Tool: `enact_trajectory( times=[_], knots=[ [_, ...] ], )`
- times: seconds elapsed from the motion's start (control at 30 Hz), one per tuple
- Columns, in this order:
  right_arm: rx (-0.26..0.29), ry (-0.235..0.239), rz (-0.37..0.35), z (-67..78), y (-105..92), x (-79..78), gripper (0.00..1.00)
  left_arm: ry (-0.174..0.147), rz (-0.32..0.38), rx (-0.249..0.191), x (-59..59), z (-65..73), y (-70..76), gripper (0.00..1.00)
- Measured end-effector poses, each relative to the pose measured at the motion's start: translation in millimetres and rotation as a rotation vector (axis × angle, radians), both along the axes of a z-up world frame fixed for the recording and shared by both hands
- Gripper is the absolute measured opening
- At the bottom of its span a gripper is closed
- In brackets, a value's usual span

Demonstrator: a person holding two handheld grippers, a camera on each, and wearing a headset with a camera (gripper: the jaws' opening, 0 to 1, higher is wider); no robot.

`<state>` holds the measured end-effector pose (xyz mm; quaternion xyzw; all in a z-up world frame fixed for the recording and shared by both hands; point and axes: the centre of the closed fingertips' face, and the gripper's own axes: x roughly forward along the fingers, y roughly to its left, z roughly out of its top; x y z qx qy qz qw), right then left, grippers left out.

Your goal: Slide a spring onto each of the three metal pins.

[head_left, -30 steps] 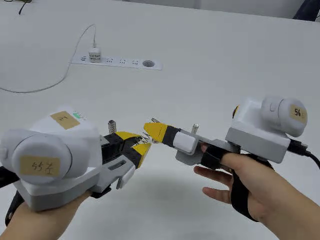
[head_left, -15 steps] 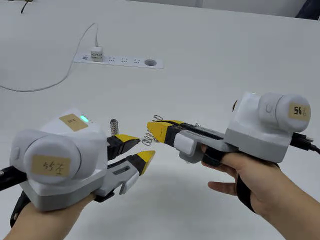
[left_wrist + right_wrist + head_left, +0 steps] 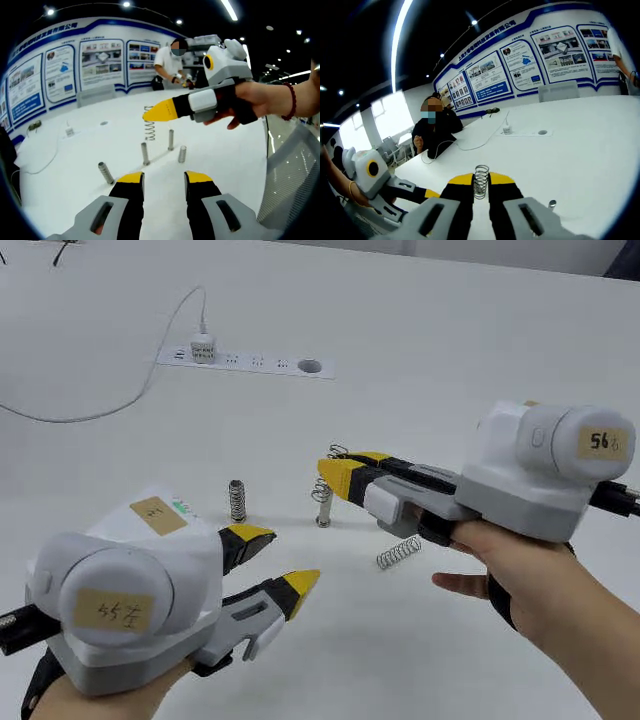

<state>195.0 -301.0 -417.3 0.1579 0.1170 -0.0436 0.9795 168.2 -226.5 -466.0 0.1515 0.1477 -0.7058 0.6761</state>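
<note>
We see the white, yellow-tipped left gripper (image 3: 286,558) with its jaws spread and empty. A coiled steel spring (image 3: 237,500) already sleeves one upright pin, and a smooth bare metal pin (image 3: 323,508) stands nearby. The right gripper (image 3: 338,472) pinches a wire spring (image 3: 480,182) close to that pin. A loose spring (image 3: 399,553) lies on the open white tabletop (image 3: 450,360).

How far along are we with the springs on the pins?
The far-left pin already wears a spring. The right gripper has the held spring in its jaws near a bare pin. Left to do: that one, then the loose spring onto the other bare pin. The left gripper is open.
</note>
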Motion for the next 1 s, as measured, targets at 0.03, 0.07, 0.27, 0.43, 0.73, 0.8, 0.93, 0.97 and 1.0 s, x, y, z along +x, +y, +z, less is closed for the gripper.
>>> enact_trajectory(
  times=[0.03,0.07,0.27,0.43,0.73,0.8,0.93,0.97,1.0],
  knots=[
    [-0.003,0.004,-0.004,-1.1,-2.0,0.6,0.11,0.002,0.001,0.001,-0.2,-0.4,0.1,0.34],
    [-0.003,0.007,-0.006,-1.9,-3.5,1.3,0.11,0.006,0.002,0.002,-0.4,-0.8,0.2,0.34],
    [-0.030,0.017,-0.029,-6.6,-13.3,4.9,0.11,0.012,0.007,0.008,0.1,-3.8,1.3,0.39],
    [-0.056,0.028,-0.043,-12.3,-20.9,8.7,0.11,0.017,0.010,0.011,0.5,-6.0,2.1,0.42],
    [-0.088,0.056,-0.041,-25.6,-26.0,14.4,0.11,0.022,0.010,0.010,-0.6,-8.6,2.5,0.49],
    [-0.093,0.060,-0.040,-27.5,-25.9,15.1,0.11,0.027,0.010,0.008,-0.8,-9.0,2.5,0.50],
    [-0.122,0.064,-0.040,-29.6,-28.6,17.0,0.11,0.027,0.011,0.009,-0.5,-9.9,2.4,0.52],
    [-0.127,0.065,-0.041,-30.0,-29.2,17.3,0.11,0.029,0.012,0.009,-0.5,-10.1,2.4,0.52],
    [-0.132,0.066,-0.040,-31.0,-29.9,17.7,0.11,0.030,0.012,0.008,-0.4,-10.4,2.2,0.53]
  ],
)
